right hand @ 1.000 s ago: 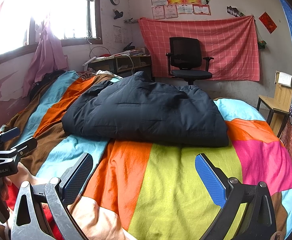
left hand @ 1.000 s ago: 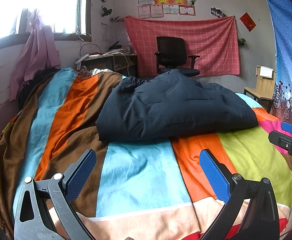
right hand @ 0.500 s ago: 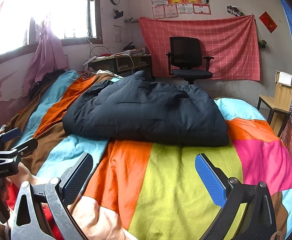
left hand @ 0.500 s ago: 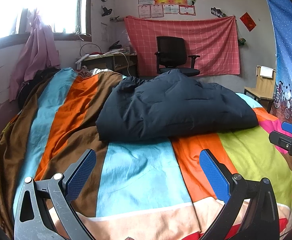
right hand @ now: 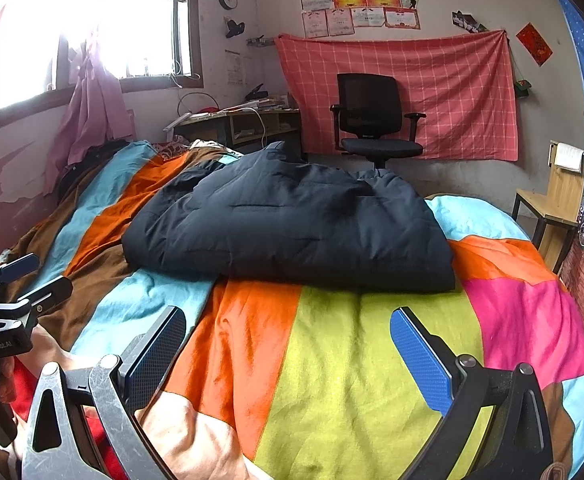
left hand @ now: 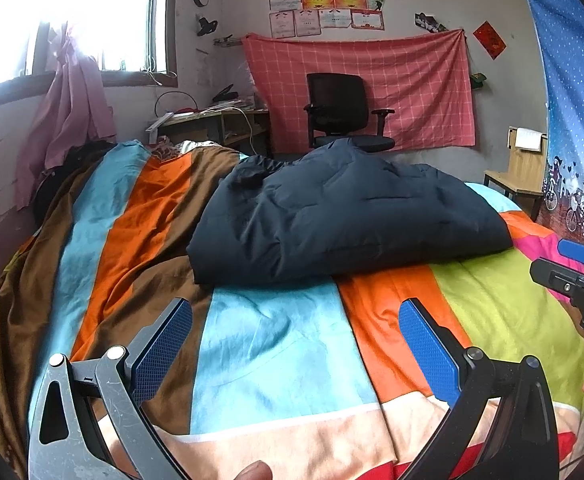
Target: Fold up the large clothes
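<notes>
A dark navy padded jacket (left hand: 343,216) (right hand: 288,224) lies folded into a thick bundle in the middle of the bed. My left gripper (left hand: 295,332) hovers open over the bedspread's near edge, well short of the jacket, with nothing between its blue pads. My right gripper (right hand: 288,340) is also open and empty, held at about the same distance from the jacket. Each gripper shows at the edge of the other's view: the right gripper (left hand: 571,268) at far right, the left gripper (right hand: 16,284) at far left.
The bed carries a patchwork bedspread (left hand: 276,352) (right hand: 331,380) in bright stripes. Behind it stand a black office chair (right hand: 371,120), a cluttered desk (right hand: 236,120) and a wooden stool (right hand: 551,200). A pink curtain (left hand: 68,120) hangs by the window at left.
</notes>
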Tool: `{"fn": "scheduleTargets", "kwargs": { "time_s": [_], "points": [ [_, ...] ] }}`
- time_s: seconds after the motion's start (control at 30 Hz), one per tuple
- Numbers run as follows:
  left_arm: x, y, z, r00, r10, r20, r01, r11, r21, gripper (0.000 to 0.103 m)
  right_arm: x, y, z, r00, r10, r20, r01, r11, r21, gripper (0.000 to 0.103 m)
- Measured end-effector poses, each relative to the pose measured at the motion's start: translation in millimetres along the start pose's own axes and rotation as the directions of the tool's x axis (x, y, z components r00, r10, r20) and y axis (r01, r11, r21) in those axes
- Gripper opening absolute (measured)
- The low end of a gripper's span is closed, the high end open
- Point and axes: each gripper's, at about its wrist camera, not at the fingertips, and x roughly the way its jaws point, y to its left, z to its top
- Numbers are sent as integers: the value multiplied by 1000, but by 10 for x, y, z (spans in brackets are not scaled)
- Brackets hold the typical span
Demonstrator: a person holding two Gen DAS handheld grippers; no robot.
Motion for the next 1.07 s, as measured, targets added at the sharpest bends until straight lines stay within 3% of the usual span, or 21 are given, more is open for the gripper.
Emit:
{"fn": "scheduleTargets", "kwargs": {
  "time_s": [1.07],
  "points": [
    [2, -18, -91, 1000, 1, -18, -1, 1000, -22, 101, -5, 21, -17, 1000, 4, -7, -4, 1000, -16, 103]
  ]
}}
